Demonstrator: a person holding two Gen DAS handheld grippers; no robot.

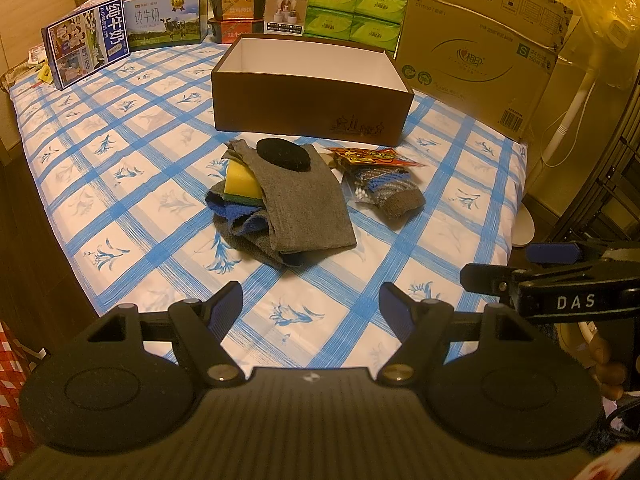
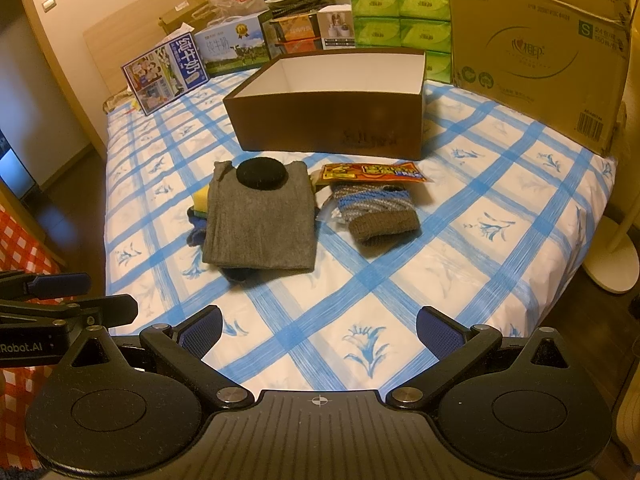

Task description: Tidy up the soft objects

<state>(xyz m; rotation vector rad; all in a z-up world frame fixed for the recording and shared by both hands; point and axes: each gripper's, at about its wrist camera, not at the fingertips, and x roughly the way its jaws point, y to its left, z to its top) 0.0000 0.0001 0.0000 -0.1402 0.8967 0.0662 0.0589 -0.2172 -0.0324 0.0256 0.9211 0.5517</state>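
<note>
Both our grippers, left gripper [image 1: 311,304] and right gripper [image 2: 319,330], gape empty; brown box [image 1: 308,100] looks empty, gray cloth [image 1: 304,200] pile and striped sock [image 1: 394,190] unsorted.

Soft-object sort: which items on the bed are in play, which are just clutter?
In play:
grey cloth
black round pad
yellow sponge
striped knit sock
brown open box

Clutter:
milk cartons
green tissue packs
big cardboard carton
snack packet
</note>
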